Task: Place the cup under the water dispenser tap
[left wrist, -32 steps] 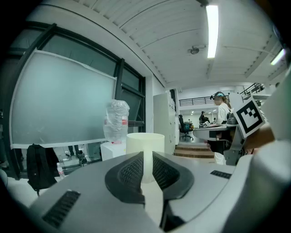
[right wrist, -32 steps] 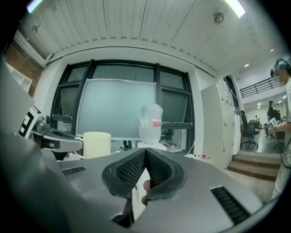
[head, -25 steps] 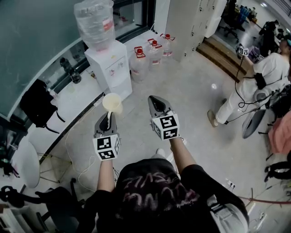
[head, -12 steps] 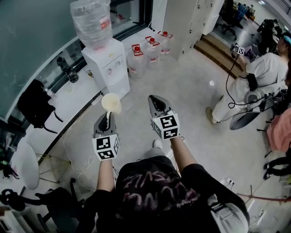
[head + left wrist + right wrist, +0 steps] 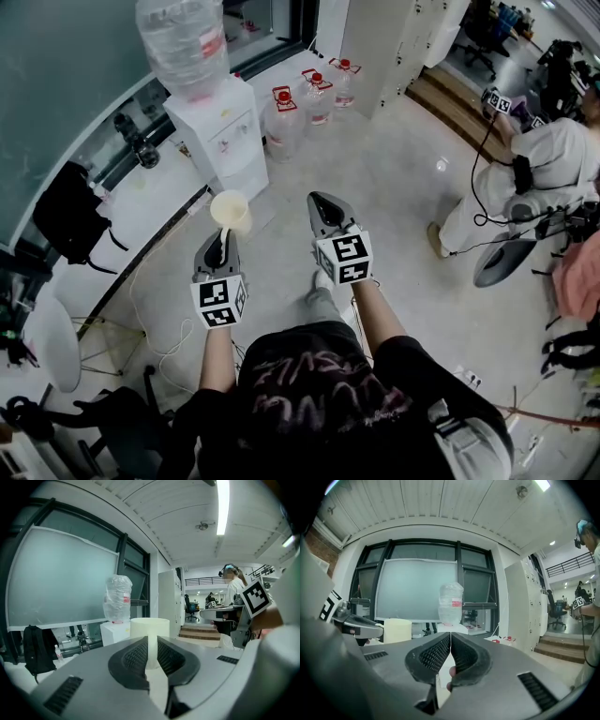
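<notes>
A cream paper cup (image 5: 231, 210) is held upright by its rim in my left gripper (image 5: 223, 236), whose jaws are shut on the cup wall (image 5: 150, 634). The white water dispenser (image 5: 221, 137) with a clear bottle (image 5: 182, 45) on top stands ahead and to the left, some way off; it shows beyond the cup as the dispenser (image 5: 117, 625) in the left gripper view and the dispenser (image 5: 451, 616) in the right gripper view. My right gripper (image 5: 323, 208) hangs beside the left one, shut and empty, its pads (image 5: 440, 652) pressed together. The cup (image 5: 397, 631) shows at its left.
Several full water bottles (image 5: 314, 94) with red caps stand on the floor right of the dispenser. A white counter (image 5: 141, 206) with a black bag (image 5: 67, 211) runs along the window at left. Another person in white (image 5: 525, 178) stands at right near chairs.
Both grippers and the cup have drifted slightly toward the dispenser; the dispenser sits a little lower-left in the head view. The person at right has shifted. Both grips are unchanged.
</notes>
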### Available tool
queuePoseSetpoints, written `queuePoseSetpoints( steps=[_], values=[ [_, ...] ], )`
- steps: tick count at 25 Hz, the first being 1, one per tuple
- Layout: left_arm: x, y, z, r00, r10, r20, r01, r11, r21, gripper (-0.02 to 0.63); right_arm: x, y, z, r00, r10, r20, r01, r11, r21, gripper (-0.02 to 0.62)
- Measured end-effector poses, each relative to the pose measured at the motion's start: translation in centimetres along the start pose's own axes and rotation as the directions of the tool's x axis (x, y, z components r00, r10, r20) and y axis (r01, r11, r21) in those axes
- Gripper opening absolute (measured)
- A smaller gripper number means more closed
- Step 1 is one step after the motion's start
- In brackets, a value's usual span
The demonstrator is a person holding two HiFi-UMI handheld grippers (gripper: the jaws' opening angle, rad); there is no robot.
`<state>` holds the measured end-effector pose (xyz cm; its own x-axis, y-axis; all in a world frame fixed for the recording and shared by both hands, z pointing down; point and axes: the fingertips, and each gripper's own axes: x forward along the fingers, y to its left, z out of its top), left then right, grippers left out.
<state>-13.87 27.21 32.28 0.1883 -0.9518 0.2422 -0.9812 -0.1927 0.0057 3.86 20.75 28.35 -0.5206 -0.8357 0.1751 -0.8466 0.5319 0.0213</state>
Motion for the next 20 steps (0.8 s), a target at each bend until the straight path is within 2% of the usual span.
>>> queuePoseSetpoints(
  steps=[9, 20],
  values=[
    [6.9, 0.1, 1.1, 0.999, 0.030, -0.025, -0.030, 1.000, 0.001, 0.049, 5.9, -5.0, -0.7, 0.999, 0.037, -0.024, -0.037, 0.999, 0.013, 0.015],
    [14.9, -1.9, 3.3, 0.993, 0.103, -0.059, -0.104, 0.994, -0.018, 0.049, 11.5, -13.2, -0.1, 0.993, 0.111, -0.043, -0.109, 0.993, 0.033, 0.015]
  ],
)
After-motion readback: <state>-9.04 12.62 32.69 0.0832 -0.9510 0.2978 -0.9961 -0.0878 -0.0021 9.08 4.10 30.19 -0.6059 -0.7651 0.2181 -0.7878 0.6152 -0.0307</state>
